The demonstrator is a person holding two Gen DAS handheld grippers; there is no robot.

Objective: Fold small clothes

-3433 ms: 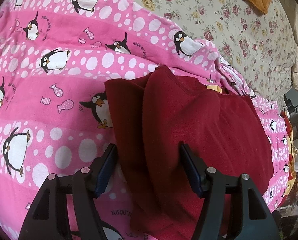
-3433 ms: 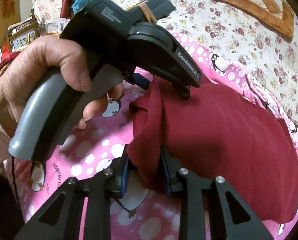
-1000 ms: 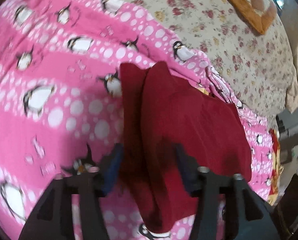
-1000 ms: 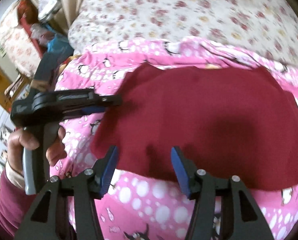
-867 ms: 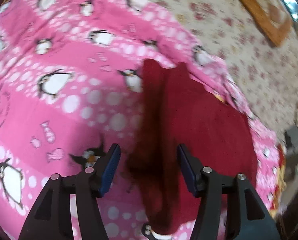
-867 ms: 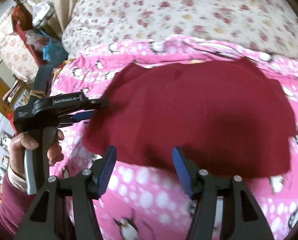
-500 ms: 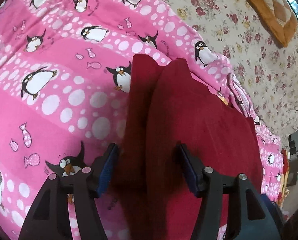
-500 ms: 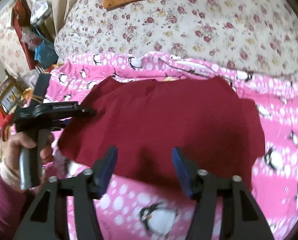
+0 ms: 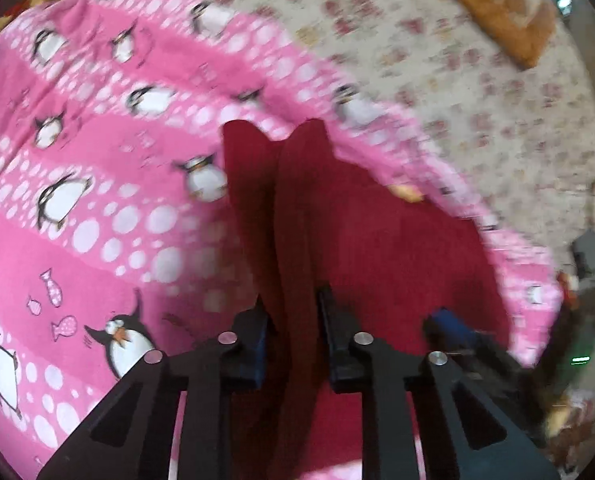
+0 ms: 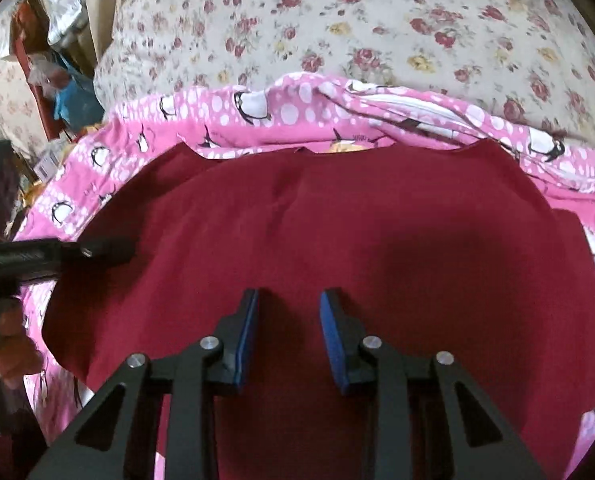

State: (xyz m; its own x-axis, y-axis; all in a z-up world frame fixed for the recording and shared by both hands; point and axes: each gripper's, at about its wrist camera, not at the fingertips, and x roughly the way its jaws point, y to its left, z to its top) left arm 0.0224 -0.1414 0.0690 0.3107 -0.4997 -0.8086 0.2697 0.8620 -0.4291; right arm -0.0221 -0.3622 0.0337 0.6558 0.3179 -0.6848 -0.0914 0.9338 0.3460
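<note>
A dark red garment point(image 10: 357, 240) lies spread on a pink penguin-print blanket point(image 10: 257, 116). In the left wrist view my left gripper point(image 9: 291, 316) is shut on a raised fold at the garment's point(image 9: 397, 248) left edge. My right gripper point(image 10: 289, 320) is partly closed over the near edge of the garment, with a gap between the blue pads point(image 10: 331, 320); the cloth looks flat under them. The left gripper also shows in the right wrist view point(image 10: 97, 250) at the garment's left side. The right gripper's blue tip shows blurred in the left wrist view point(image 9: 449, 328).
The blanket point(image 9: 97, 200) lies on a floral bedspread point(image 10: 377, 20). An orange quilted cushion point(image 9: 497, 12) sits at the far end of the bed. Clutter and furniture point(image 10: 49, 80) stand beside the bed on the left.
My left gripper has closed on the fold of the garment's left edge. My right gripper has moved in over the garment's near edge and its jaws have narrowed.
</note>
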